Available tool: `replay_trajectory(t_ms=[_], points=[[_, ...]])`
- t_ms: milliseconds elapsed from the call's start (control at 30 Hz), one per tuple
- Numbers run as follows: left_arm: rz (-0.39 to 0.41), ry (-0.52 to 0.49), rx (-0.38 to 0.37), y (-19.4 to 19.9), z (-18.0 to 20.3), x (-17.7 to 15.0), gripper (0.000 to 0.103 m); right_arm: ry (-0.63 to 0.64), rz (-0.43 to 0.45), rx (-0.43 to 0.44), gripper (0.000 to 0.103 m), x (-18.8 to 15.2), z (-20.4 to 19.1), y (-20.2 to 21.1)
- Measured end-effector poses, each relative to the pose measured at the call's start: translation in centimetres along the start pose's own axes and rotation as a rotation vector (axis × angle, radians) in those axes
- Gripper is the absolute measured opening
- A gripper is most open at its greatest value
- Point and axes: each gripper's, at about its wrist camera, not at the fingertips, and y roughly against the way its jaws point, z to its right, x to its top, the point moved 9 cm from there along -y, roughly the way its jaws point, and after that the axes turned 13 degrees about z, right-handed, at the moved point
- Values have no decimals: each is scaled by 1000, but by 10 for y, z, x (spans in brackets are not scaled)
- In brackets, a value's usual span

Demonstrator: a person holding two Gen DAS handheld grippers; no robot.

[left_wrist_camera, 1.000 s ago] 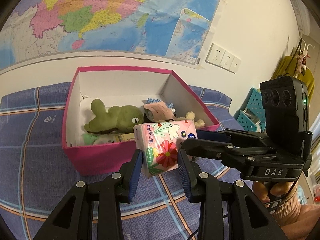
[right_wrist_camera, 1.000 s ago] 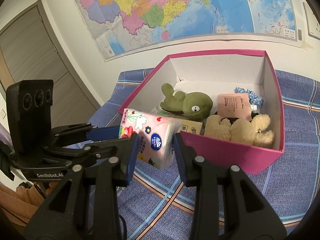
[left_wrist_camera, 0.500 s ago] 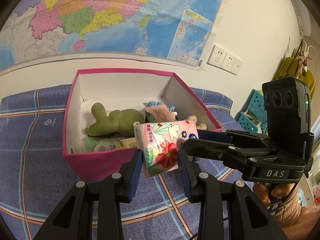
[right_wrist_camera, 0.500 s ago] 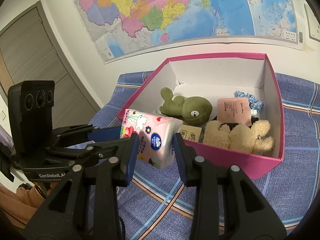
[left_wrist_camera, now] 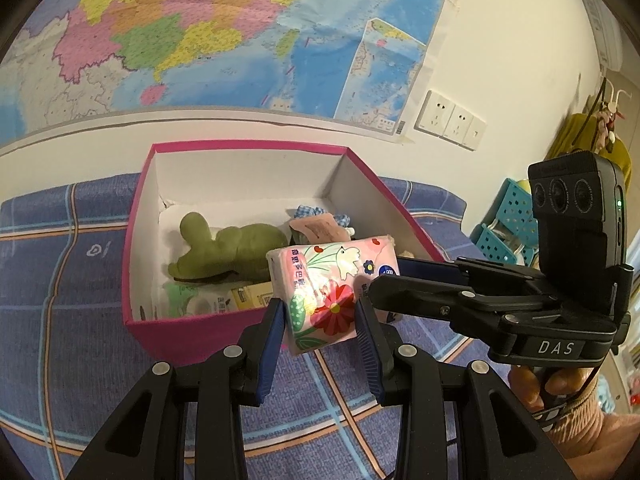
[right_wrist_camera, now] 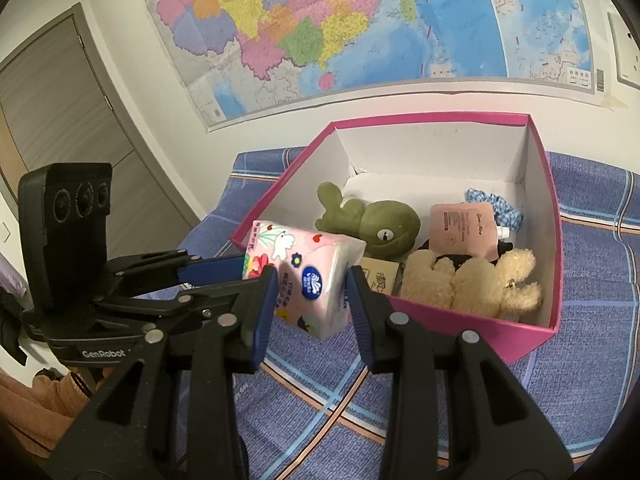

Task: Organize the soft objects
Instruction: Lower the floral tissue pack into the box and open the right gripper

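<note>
Both tongs clamp one pink floral tissue pack from opposite ends, holding it in the air just short of the near rim of a pink box that sits on a blue plaid bedspread. The left tongs pinch the flower-printed end; the right tongs pinch the end with the blue round logo, their blue pads flat against the wrapper. The pack hangs tilted, one corner dipping toward the bedspread.

Beyond the tongs, the open box already holds a green plush frog lying on its side toward the left wall, a cream teddy bear pressed against the near wall on the right, a pink pouch and a blue gingham scrunchie behind it. Small cartons fill the near strip. Bare white floor shows only along the far wall. A wall map hangs above.
</note>
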Motion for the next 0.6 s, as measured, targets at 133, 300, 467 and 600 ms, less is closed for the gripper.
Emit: replay_trajectory(t_ms=[133,300,467,600], points=[[0,-6,2,-4,0,3,35,1,3,-5,39,3,3,0],[0,2,-3,-9,1,8,35,-6,12,-11,39,9,7,0],[-2,4,-8,-15,2,12,35,-20,22,-11,39,15,13,0],[-8,9,-9,-21,1,14,35,-22,24,-16,39,19,18,-3]])
